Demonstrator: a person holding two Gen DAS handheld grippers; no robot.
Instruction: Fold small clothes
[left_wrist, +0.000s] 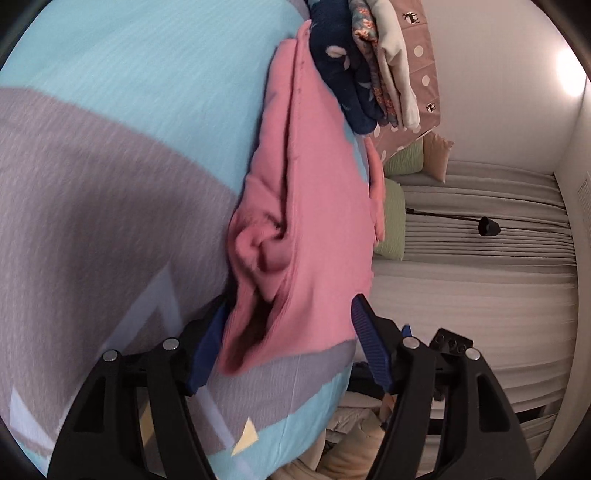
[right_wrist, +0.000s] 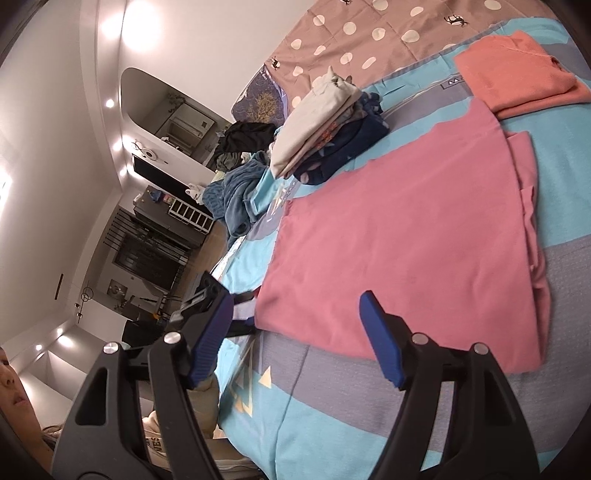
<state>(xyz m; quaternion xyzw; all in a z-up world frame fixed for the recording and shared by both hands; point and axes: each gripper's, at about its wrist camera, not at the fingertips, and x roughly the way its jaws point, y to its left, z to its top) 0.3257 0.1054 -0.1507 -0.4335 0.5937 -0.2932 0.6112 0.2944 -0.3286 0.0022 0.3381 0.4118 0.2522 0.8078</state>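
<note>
Now both tools gape: left tool (left_wrist: 288, 343) straddling pink garment (left_wrist: 314, 206) edge.

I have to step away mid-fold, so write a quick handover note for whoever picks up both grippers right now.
Left gripper: jaws open around a bunched edge of the pink garment, not closed on it.
Right gripper: open, empty, hovering at the garment's near edge.
Pink garment lies spread on the bedspread, one side already folded over.
Done: folded stack behind it, and an orange piece folded farther back.
Left: finish folding the pink garment and add it to the stack.
</note>
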